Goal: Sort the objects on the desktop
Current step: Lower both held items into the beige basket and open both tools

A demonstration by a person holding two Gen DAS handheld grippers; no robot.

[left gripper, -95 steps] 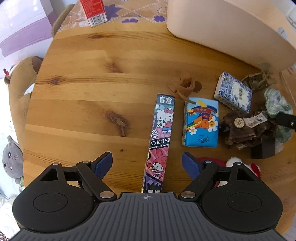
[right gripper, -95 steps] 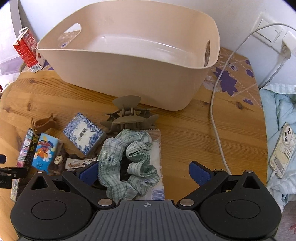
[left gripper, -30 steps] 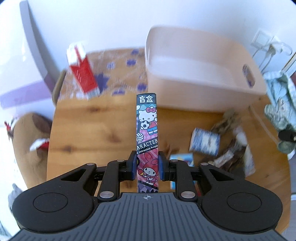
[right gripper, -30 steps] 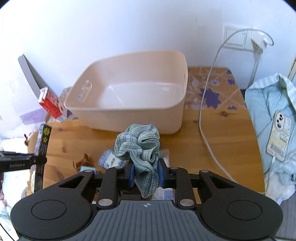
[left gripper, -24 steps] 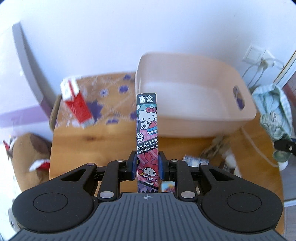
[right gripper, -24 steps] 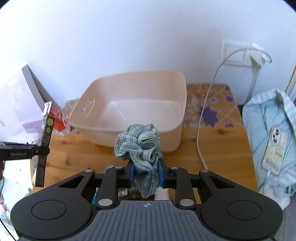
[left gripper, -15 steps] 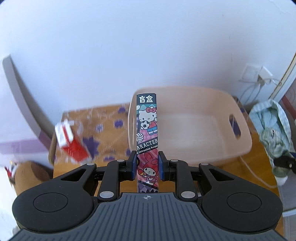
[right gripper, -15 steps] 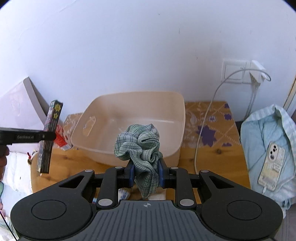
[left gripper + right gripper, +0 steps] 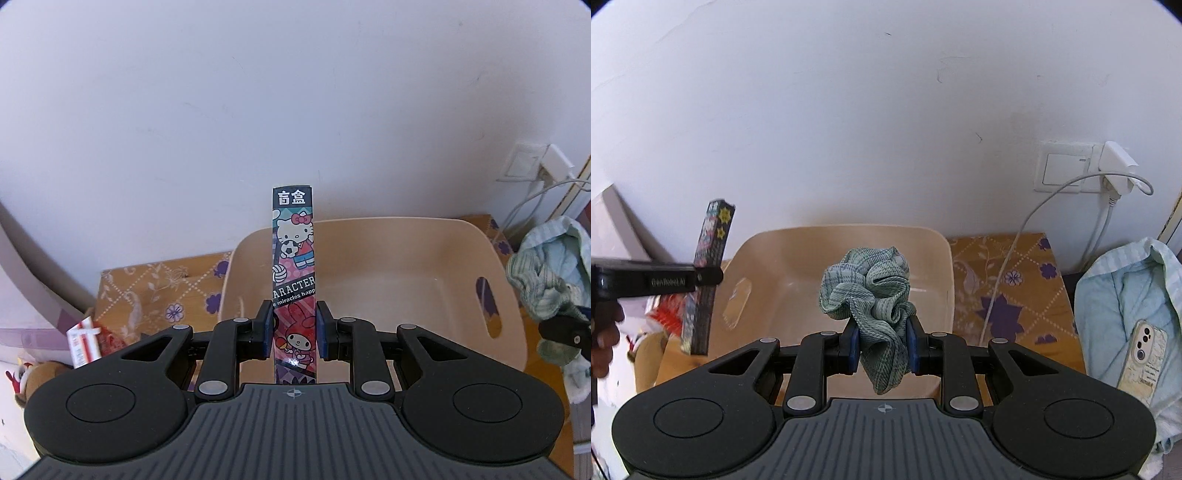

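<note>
Left gripper [image 9: 294, 329] jaws clamped on upright blind box [image 9: 294, 258], printed "盲盒", "ARACTER", "miracles happ". Beige bin [image 9: 388, 266] just ahead of jaws, rim open, inside bare. Right gripper [image 9: 881, 346] jaws clamped on green scrunchie [image 9: 868, 291], bin [image 9: 931, 258] directly beyond. Left gripper's side [image 9: 665, 282] reads "GenRobot.AI".

It looked like a home, likely a bedroom. A wooden worktop [image 9: 1015, 295] under a flowered cloth stood against a plain white wall with a socket [image 9: 1067, 168] and charger cable [image 9: 1027, 221]. Beside it lay rumpled pale-blue bedding [image 9: 1123, 295] with a phone [image 9: 1145, 354], and plush toys [image 9: 33, 373] sat nearby.
</note>
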